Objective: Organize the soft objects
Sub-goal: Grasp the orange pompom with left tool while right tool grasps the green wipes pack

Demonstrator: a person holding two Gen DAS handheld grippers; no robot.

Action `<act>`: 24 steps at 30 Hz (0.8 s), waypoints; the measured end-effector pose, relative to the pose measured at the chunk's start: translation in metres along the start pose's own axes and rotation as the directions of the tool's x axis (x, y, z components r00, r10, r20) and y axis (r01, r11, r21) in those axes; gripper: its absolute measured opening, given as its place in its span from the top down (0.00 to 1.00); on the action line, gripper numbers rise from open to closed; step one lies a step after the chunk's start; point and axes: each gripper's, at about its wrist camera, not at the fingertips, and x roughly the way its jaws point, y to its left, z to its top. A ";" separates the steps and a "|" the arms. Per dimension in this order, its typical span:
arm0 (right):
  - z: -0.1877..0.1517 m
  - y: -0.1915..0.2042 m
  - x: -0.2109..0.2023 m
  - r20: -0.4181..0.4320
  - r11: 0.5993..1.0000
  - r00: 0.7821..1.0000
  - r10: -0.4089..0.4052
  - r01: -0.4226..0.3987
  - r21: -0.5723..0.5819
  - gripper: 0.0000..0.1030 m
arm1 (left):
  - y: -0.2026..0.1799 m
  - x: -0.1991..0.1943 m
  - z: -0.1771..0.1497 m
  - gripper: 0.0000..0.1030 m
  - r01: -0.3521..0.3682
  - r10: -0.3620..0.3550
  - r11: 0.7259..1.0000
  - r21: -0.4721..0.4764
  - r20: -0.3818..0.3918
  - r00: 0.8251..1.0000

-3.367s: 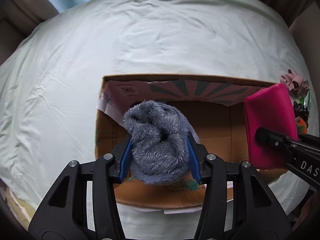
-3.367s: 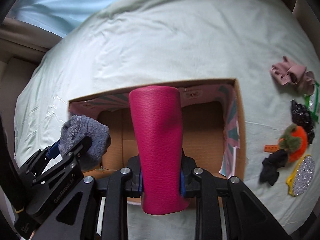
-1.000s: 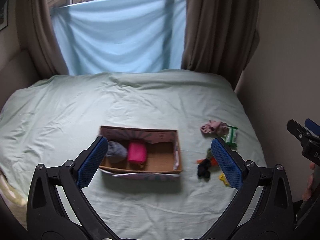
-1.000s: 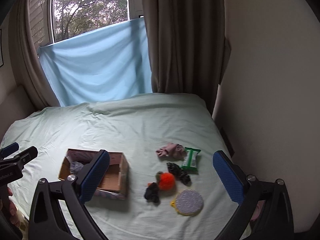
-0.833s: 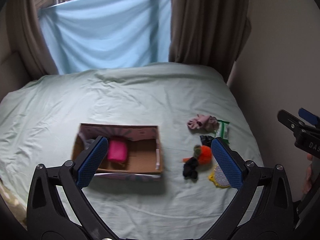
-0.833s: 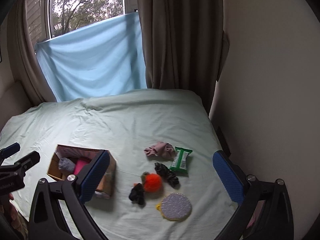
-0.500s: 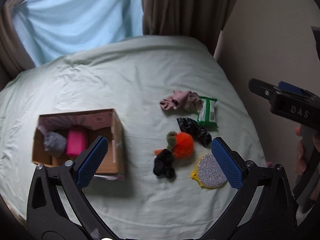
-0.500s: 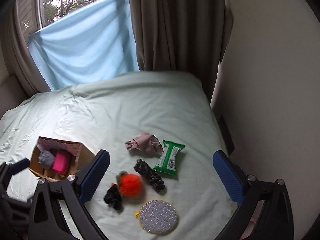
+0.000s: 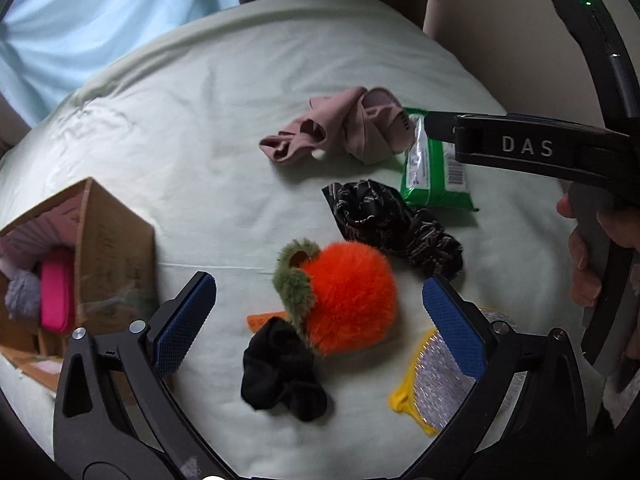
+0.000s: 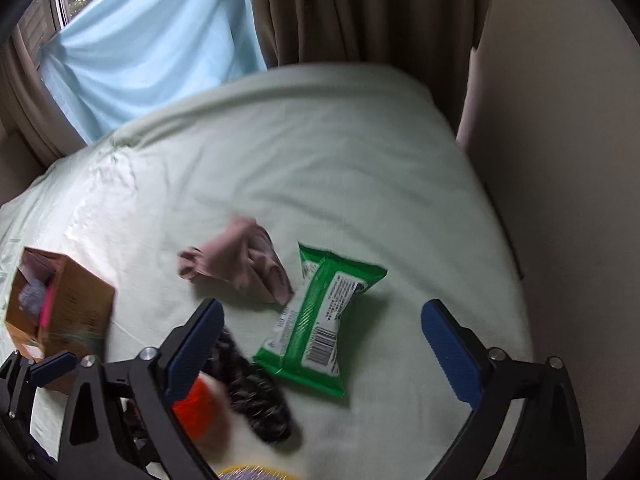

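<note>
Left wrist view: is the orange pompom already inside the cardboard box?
No, the orange pompom lies on the bedsheet, well apart from the cardboard box.

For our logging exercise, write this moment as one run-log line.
left gripper: open over orange pompom | right gripper: open over green wipes pack | cardboard box: pink pouch inside

Pale green bed [image 10: 320,168], brown curtains [image 10: 360,12], blue-draped window [image 10: 160,44], beige wall [image 10: 568,120].

The letters "DAS" stand in white on the black right hand-held gripper [image 9: 440,128]; other print is illegible.
</note>
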 end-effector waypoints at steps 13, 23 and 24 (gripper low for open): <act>-0.020 0.002 0.071 -0.063 0.998 0.997 0.041 -0.043 -0.034 0.44 | 0.000 0.068 -0.006 0.48 0.034 -0.036 0.999 -0.027 -0.096 0.995; -0.021 -0.003 0.068 -0.045 0.999 0.999 0.028 -0.029 -0.028 0.62 | -0.004 0.064 -0.004 0.60 0.039 -0.039 0.999 -0.002 -0.090 0.995; -0.021 -0.004 0.066 -0.045 0.999 0.999 0.031 -0.032 -0.024 0.63 | -0.004 0.062 -0.004 0.60 0.043 -0.043 0.999 -0.001 -0.078 0.996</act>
